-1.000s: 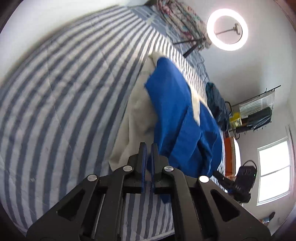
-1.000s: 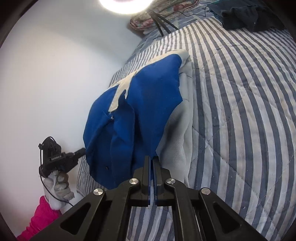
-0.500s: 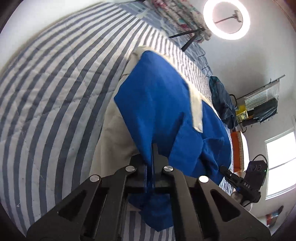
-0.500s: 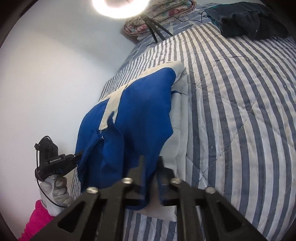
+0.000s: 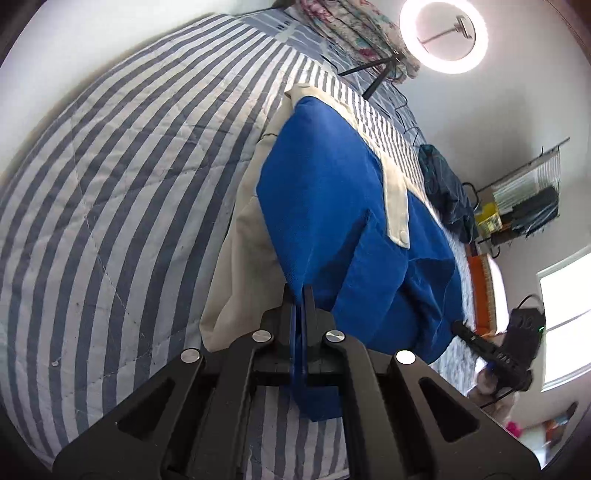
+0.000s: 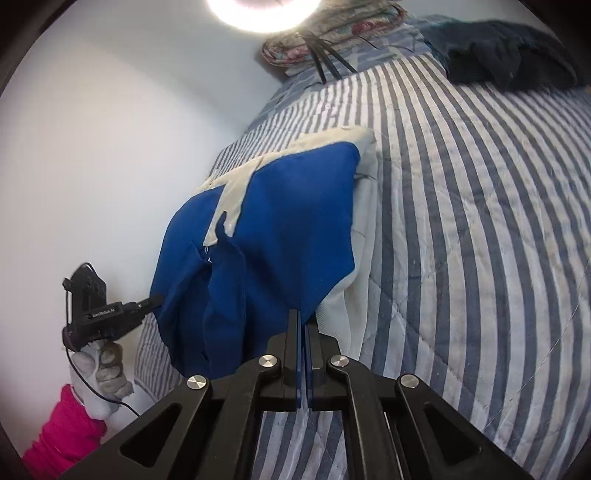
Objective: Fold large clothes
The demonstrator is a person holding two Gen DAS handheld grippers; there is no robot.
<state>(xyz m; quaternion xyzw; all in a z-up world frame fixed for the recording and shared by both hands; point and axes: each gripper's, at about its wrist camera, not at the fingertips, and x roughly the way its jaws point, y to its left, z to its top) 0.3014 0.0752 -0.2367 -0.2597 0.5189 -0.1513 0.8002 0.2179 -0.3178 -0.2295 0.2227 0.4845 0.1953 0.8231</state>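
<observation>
A large blue and cream garment (image 5: 332, 206) lies partly lifted over the striped bed. My left gripper (image 5: 298, 295) is shut on its blue edge, and blue cloth hangs between and below the fingers. My right gripper (image 6: 303, 321) is shut on another blue edge of the garment (image 6: 280, 229), with the cream part beside it on the right. Each gripper appears in the other's view, the right one in the left wrist view (image 5: 498, 354) and the left one in the right wrist view (image 6: 99, 314). The garment hangs stretched between them.
The blue and white striped quilt (image 5: 110, 192) covers the bed. A dark garment (image 6: 509, 55) lies on its far part, also in the left wrist view (image 5: 447, 192). A floral bundle (image 5: 354, 33) and a ring light (image 5: 443, 33) stand at the head. A white wall (image 6: 110, 147) runs along one side.
Both grippers have carried the blue edge further over the cream part, spreading the garment wider. The right gripper briefly looked parted half a second ago and is now shut on the cloth.
</observation>
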